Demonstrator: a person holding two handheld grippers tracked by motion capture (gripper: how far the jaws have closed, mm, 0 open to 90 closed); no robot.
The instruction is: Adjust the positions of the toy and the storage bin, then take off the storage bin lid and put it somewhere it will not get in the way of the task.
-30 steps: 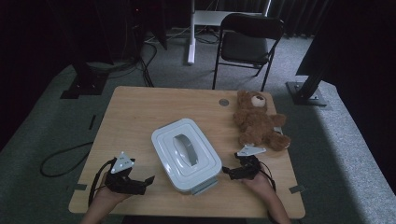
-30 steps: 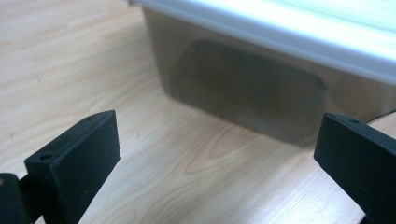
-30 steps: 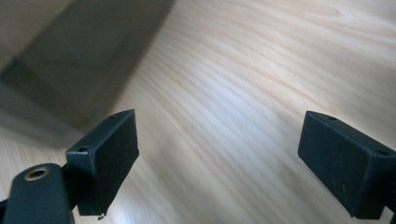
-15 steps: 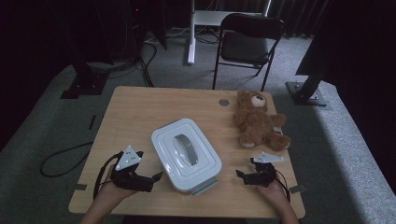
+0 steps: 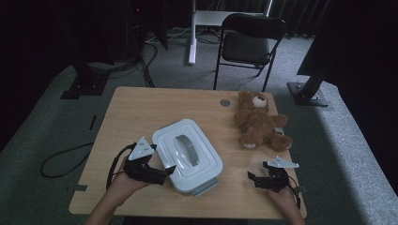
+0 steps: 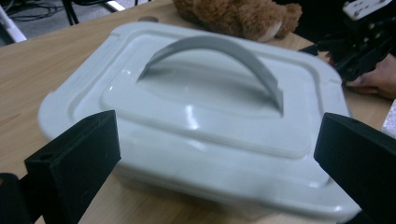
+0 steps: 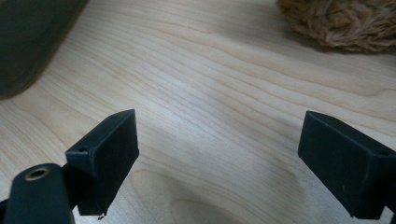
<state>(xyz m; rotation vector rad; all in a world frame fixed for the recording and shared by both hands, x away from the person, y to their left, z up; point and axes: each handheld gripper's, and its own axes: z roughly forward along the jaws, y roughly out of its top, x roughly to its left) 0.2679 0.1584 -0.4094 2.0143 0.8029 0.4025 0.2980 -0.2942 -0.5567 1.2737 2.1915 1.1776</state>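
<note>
The left hand-held gripper sits at the near-left edge of the white lidded box, its jaws spread wide and holding nothing. In the left gripper view the two black jaws stand either side of the box's near side wall, with the box directly ahead and very close; whether a jaw tip already touches the wall I cannot tell. The box lies just beyond this gripper, toward the middle of the counter, with its long axis slanted from far-left to near-right. The grey handle arches along that same axis on the lid.

The right hand-held gripper rests to the right of the box and apart from it, near the front edge of the counter. Its jaws are also wide open and empty, with only bare wood between them in the right gripper view. The left gripper is plainly the nearer one to the box, so I judge any grip or steadying falls to it first, while the right would have to travel left to reach the box's near-right corner.

Beyond the right gripper, to the far right of the box, lies a brown teddy bear.
</note>
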